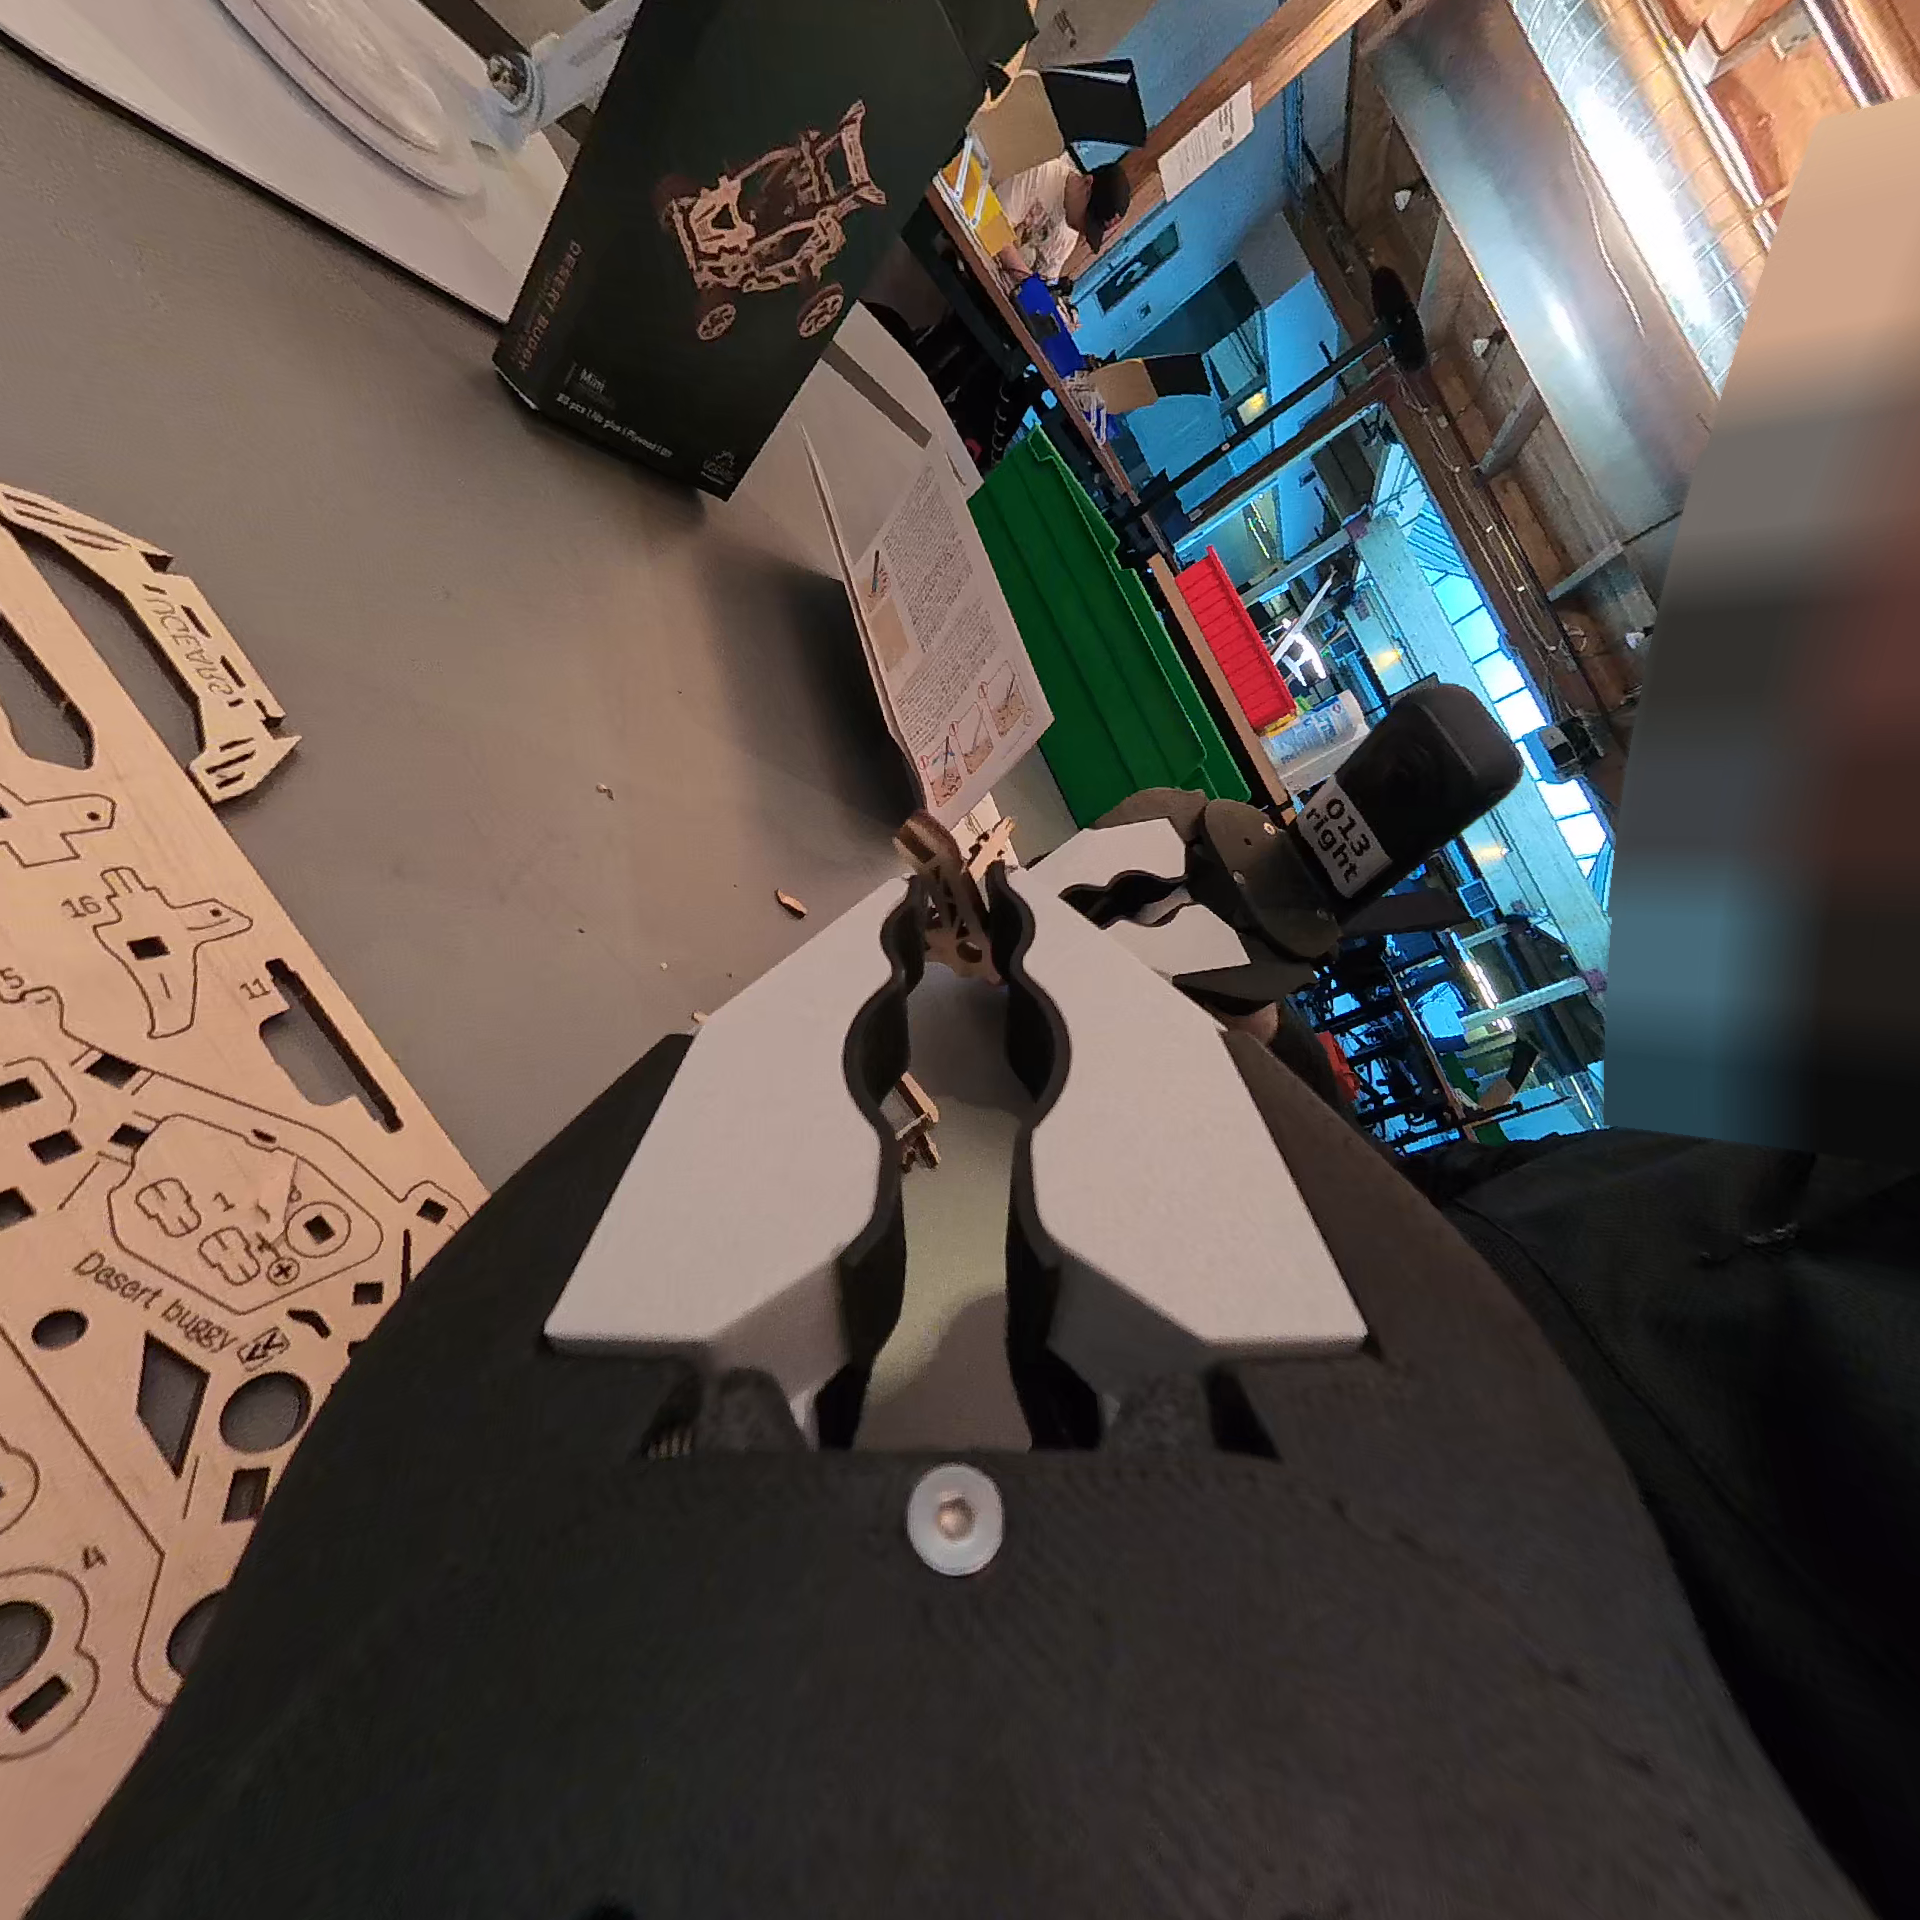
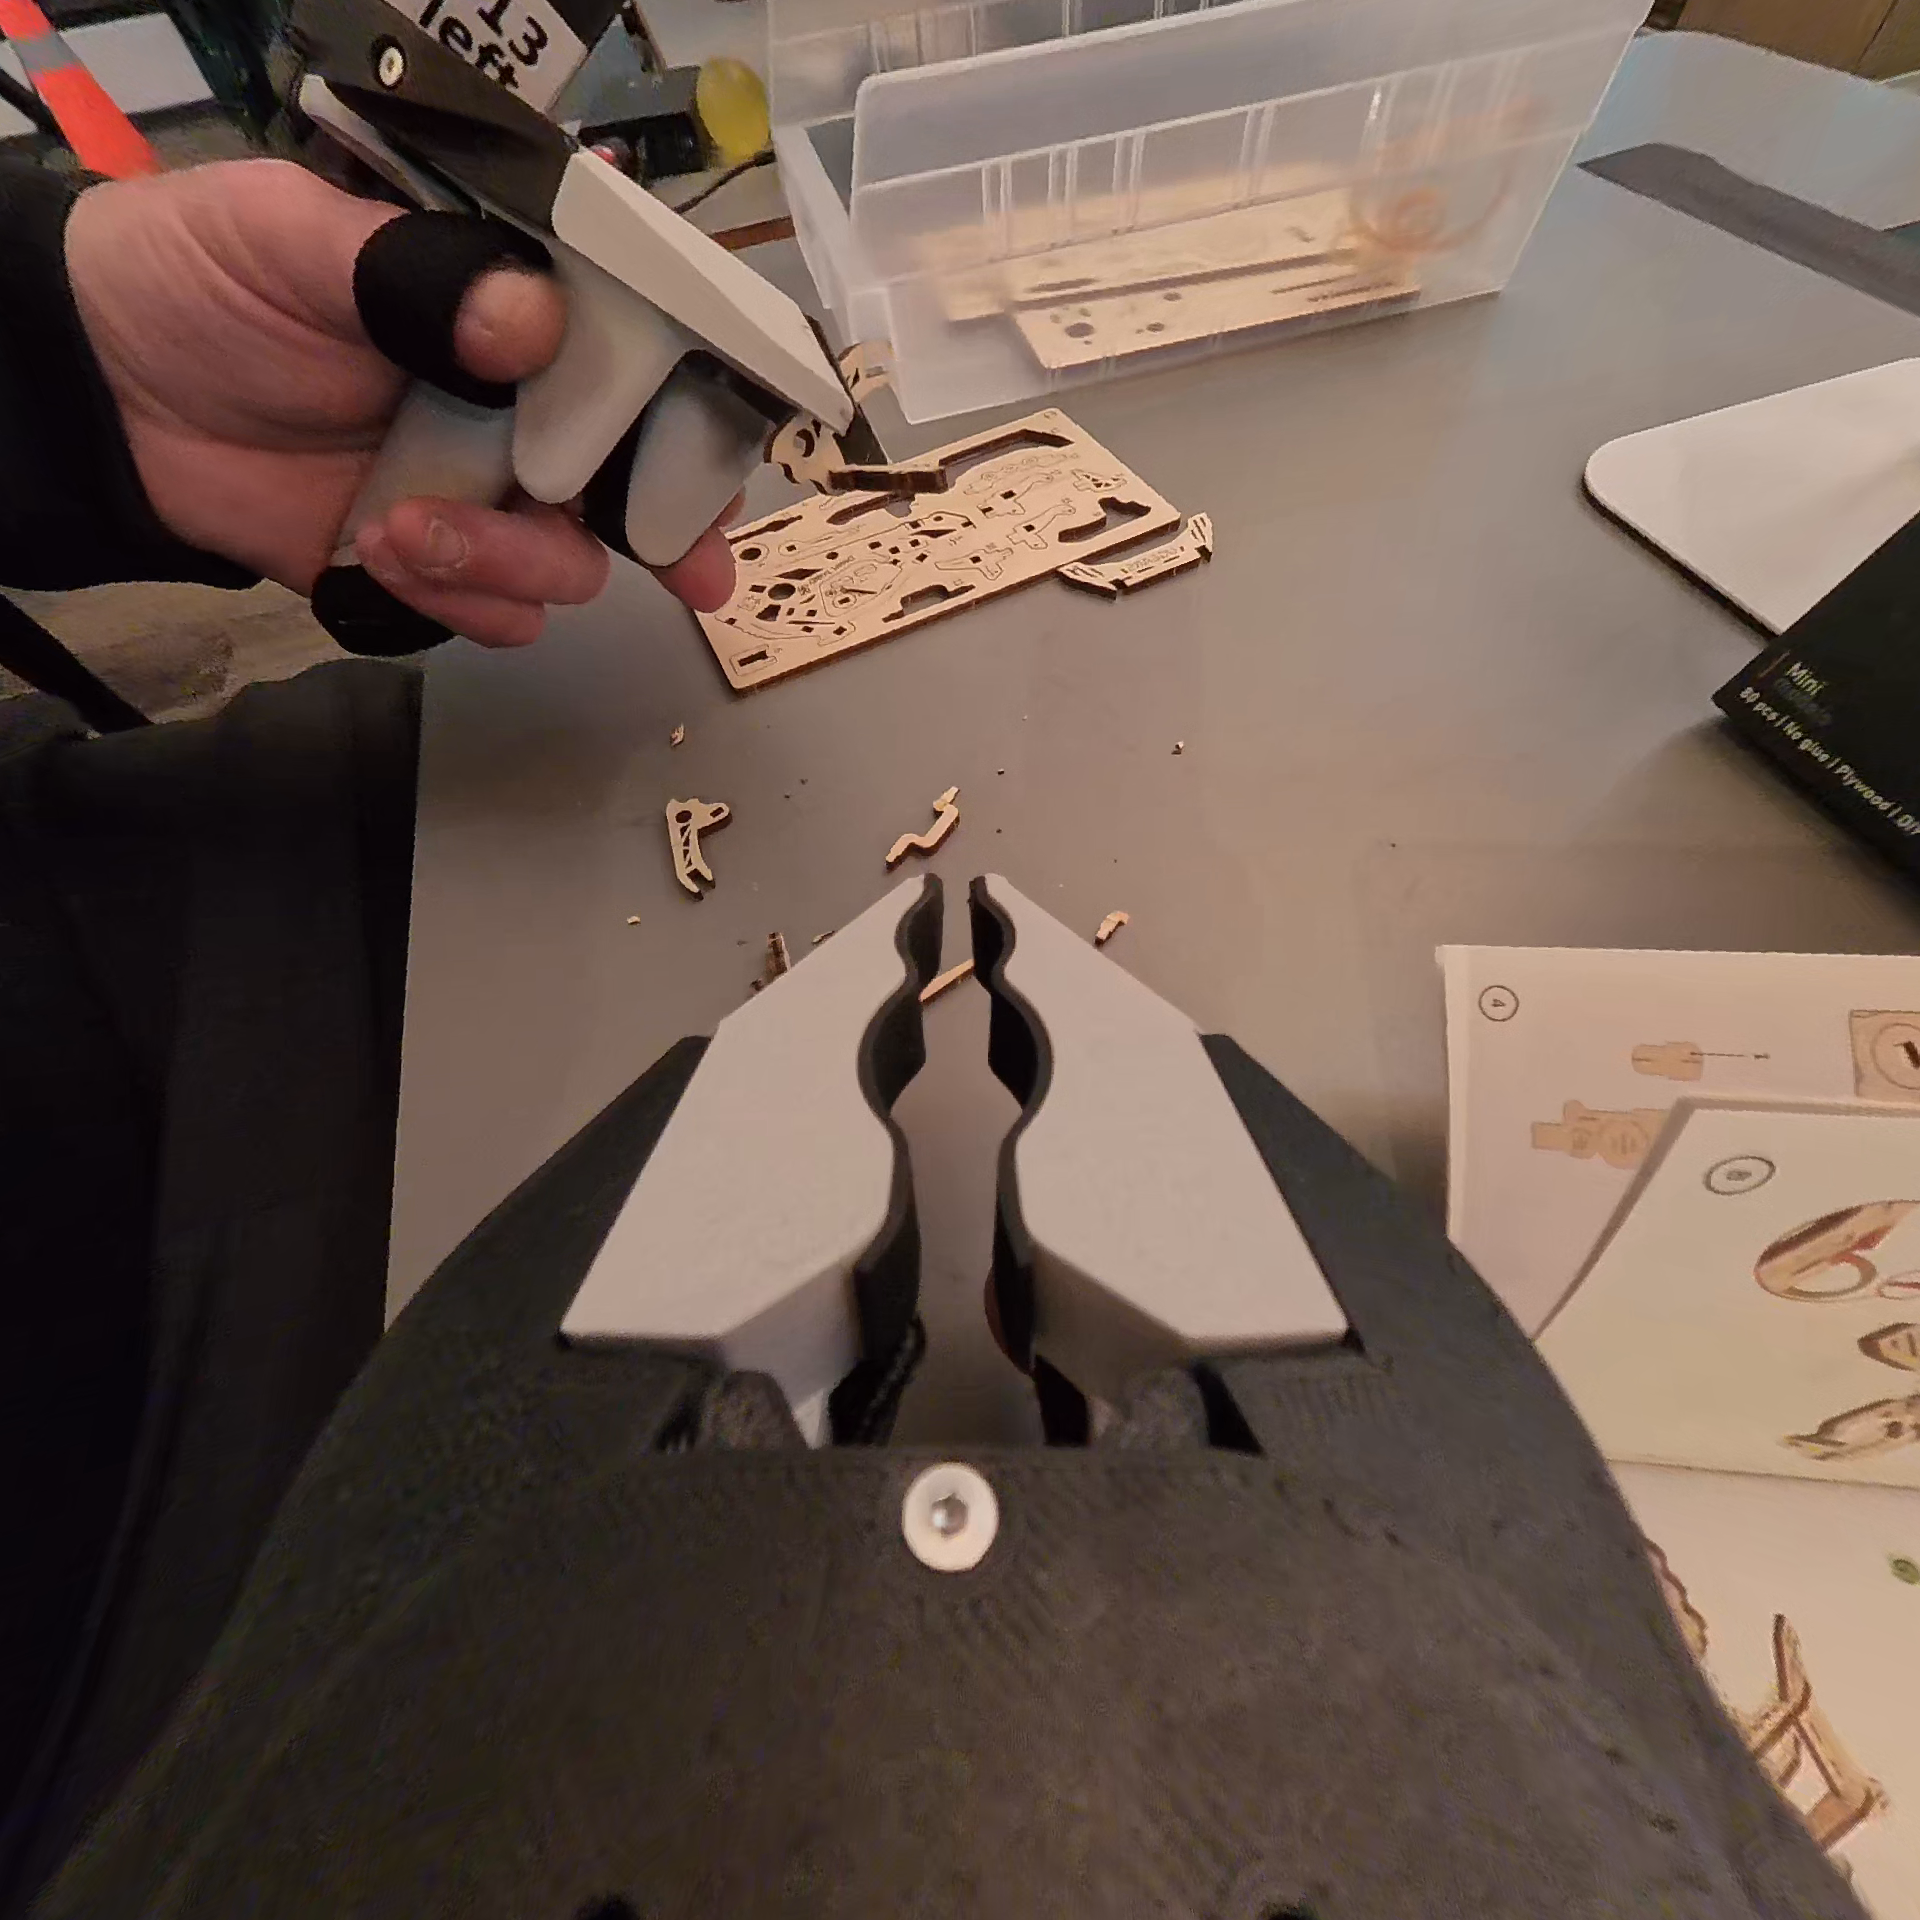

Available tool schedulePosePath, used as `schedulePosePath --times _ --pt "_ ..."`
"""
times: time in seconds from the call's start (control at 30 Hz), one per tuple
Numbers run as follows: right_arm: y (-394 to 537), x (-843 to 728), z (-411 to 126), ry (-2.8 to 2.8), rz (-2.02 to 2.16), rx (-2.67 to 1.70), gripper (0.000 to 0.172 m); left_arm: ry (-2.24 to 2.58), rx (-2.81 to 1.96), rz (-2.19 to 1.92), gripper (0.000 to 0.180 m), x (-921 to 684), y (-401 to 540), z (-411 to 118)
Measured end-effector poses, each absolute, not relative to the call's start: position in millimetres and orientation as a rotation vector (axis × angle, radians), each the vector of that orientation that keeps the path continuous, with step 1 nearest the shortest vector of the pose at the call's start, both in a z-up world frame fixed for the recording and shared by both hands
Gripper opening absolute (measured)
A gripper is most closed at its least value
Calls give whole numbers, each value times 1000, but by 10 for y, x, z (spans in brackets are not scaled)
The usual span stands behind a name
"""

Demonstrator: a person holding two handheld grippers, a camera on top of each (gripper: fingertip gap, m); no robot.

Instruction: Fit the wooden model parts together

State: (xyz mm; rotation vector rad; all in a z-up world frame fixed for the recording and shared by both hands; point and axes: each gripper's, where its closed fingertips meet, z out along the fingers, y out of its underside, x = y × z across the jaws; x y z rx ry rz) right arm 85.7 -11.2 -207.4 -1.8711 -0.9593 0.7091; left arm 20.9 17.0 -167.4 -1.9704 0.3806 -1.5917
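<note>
The left gripper point(image 1: 954, 914) is clenching a small wooden assembly point(image 1: 951, 904) between its black fingertips, both pads pressing on it, and a person's hand point(image 2: 312, 416) is holding it up off the grey table point(image 2: 1299, 727) at the far left. Directly beneath it the punched plywood sheet point(image 2: 935, 561) is lying flat on the table, with a clear plastic bin point(image 2: 1195, 187) of more sheets just beyond. The right gripper point(image 2: 956, 883) is hovering nearer, its fingers standing slightly apart and gripping nothing. Loose wooden parts are lying on the table just ahead of it: a bracket-shaped piece point(image 2: 694, 840) to the left and a zigzag piece point(image 2: 925, 826) right before the tips. An instruction booklet point(image 2: 1714, 1195) is lying at the near right, a dark kit box point(image 2: 1829, 717) farther right.
</note>
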Motion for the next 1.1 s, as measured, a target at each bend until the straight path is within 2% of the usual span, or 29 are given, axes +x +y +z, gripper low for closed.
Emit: schedulePosePath --times 1.1 --pt "-133 849 -2038 -962 763 -1849 9 419 -1965 -1604 10 426 191 -1666"
